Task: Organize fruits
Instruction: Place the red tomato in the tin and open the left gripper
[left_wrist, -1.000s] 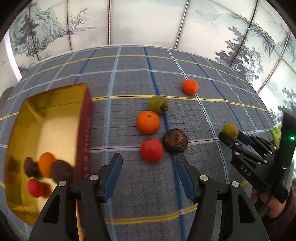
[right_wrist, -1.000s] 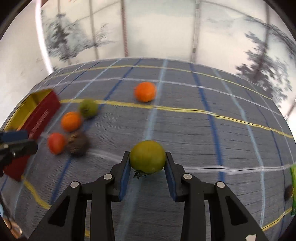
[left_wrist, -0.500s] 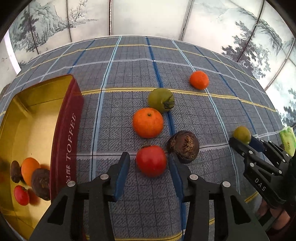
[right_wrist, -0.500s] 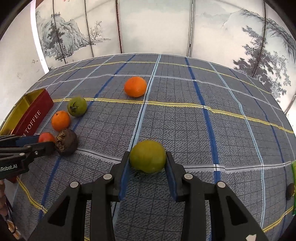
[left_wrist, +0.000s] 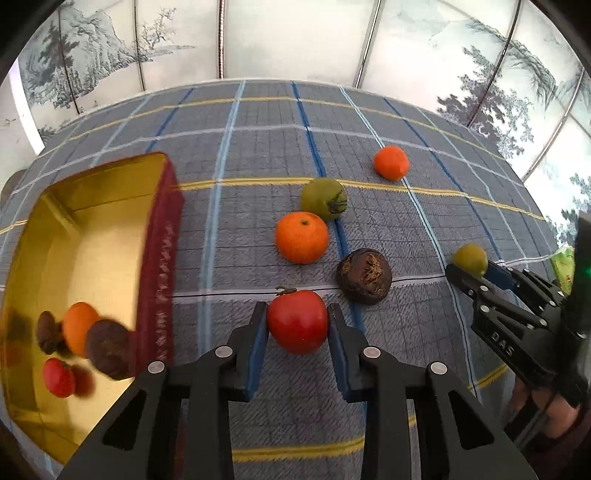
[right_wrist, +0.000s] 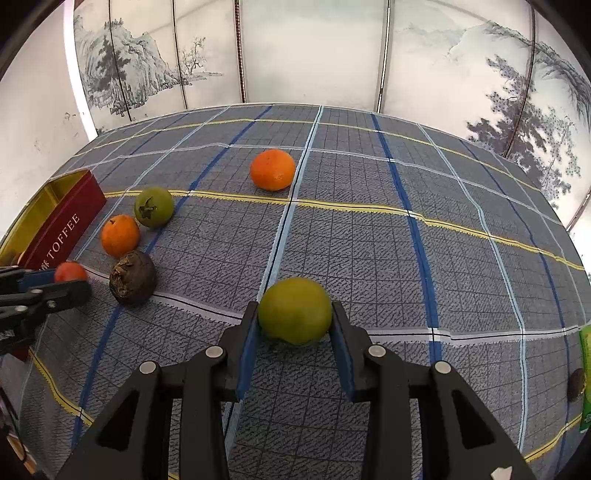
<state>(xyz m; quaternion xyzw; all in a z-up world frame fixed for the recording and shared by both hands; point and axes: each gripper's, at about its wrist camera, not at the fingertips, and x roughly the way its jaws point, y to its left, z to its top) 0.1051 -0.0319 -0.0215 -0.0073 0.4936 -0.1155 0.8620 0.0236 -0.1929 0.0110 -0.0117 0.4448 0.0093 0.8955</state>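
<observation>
My left gripper (left_wrist: 297, 325) is shut on a red tomato (left_wrist: 297, 320), held just above the cloth beside the red TOFFEE tin (left_wrist: 159, 258). The tin holds several fruits, among them an orange (left_wrist: 77, 325) and a small red tomato (left_wrist: 57, 376). My right gripper (right_wrist: 293, 325) is shut on a green fruit (right_wrist: 294, 310); it also shows at the right of the left wrist view (left_wrist: 470, 259). On the cloth lie an orange (left_wrist: 301, 237), a green tomato (left_wrist: 324, 198), a dark brown fruit (left_wrist: 364, 270) and a farther orange (left_wrist: 390, 162).
A checked blue-grey cloth (right_wrist: 369, 240) covers the table. A green packet (right_wrist: 584, 376) and a small dark fruit (right_wrist: 574, 384) lie at the right edge. A painted folding screen (right_wrist: 295, 55) stands behind the table.
My left gripper moved forward over the red tomato and closed on it. The right gripper kept hold of the green fruit and shifted slightly.
</observation>
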